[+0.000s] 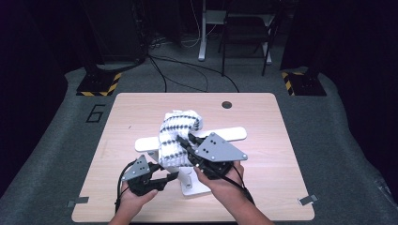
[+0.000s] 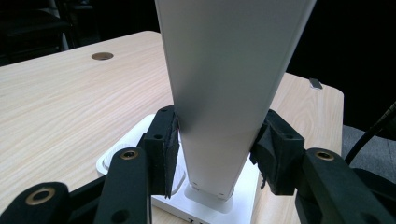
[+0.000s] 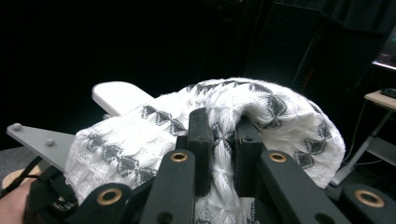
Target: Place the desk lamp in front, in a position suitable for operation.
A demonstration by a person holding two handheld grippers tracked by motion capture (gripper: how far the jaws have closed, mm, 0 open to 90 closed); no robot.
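Observation:
A white stand sits on the wooden table (image 1: 263, 122), with a flat base (image 1: 196, 186), an upright post (image 2: 224, 93) and a crossbar (image 1: 230, 133). A white knitted cloth with grey diamond pattern (image 1: 177, 131) is draped over the crossbar and hangs down the post. My left gripper (image 1: 172, 177) is shut on the post low down, just above the base (image 2: 116, 156), with its pads (image 2: 170, 154) against both sides. My right gripper (image 1: 184, 140) is shut on a fold of the cloth (image 3: 280, 112) near the top of the stand, the fabric bunched between its jaws (image 3: 223, 135).
A round cable hole (image 1: 227, 104) lies near the table's far edge. Tape tabs (image 1: 306, 200) mark the near corners. Beyond the table are floor cables (image 1: 187, 70), a desk frame (image 1: 244, 33) and yellow-black striped bases (image 1: 98, 86).

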